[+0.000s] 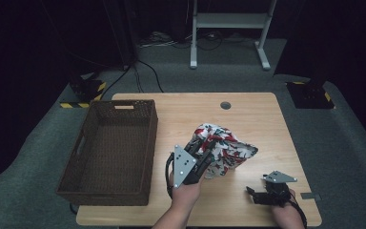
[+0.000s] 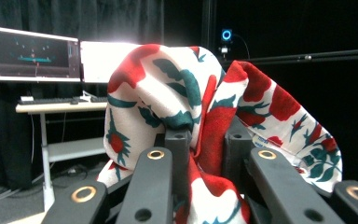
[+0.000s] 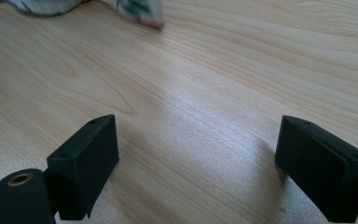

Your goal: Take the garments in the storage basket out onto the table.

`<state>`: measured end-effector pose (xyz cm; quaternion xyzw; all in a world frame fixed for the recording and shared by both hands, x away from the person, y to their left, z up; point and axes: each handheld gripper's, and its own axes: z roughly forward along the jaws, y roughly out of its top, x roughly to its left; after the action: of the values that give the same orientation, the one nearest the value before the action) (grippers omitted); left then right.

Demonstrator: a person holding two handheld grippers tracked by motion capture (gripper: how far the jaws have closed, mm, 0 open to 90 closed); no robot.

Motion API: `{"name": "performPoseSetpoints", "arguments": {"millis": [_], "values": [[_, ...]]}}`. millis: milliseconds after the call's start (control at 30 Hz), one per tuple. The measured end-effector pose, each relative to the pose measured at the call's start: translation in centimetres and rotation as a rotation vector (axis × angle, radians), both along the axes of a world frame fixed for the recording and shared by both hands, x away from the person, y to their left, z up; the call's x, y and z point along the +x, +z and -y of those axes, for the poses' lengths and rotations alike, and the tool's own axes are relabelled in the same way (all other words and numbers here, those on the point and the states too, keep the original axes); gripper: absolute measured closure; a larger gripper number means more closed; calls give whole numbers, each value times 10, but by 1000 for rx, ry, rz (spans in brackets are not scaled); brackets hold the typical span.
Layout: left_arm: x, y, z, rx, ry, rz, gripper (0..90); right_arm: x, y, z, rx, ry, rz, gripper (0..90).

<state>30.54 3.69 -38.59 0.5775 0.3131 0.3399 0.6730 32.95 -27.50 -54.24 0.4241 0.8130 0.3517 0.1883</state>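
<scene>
left gripper fingers clamped on floral cloth, fabric bunched between them and draped over tips, likely so whole piece lifts in one go. cloth mid-counter, right of wicker basket, probable drop spot. right gripper low near counter's front edge, fingers wide apart, holding nothing, apparently waiting clear.

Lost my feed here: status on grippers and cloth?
Left gripper shut on floral cloth. Right gripper open, empty, near table. Wicker basket left, unobstructed.
</scene>
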Motion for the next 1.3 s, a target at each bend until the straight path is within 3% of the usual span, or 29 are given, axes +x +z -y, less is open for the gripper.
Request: {"name": "performPoseSetpoints", "arguments": {"millis": [100, 500, 700, 867, 1067, 1200, 1300], "values": [[9, -11, 3, 15, -3, -46, 769, 0, 0, 0, -2, 1, 2, 131], [60, -66, 22, 147, 29, -256, 762, 0, 0, 0, 1, 1, -1, 131], [75, -87, 27, 200, 42, -339, 755, 0, 0, 0, 0, 1, 0, 131], [84, -103, 31, 272, 50, -387, 749, 0, 0, 0, 1, 2, 0, 131], [94, -115, 36, 315, 52, -455, 726, 0, 0, 0, 1, 2, 0, 130], [96, -115, 35, 327, 57, -470, 657, 0, 0, 0, -2, 1, 2, 132], [93, -112, 33, 334, 56, -459, 557, 0, 0, 0, -3, 2, 4, 134]]}}
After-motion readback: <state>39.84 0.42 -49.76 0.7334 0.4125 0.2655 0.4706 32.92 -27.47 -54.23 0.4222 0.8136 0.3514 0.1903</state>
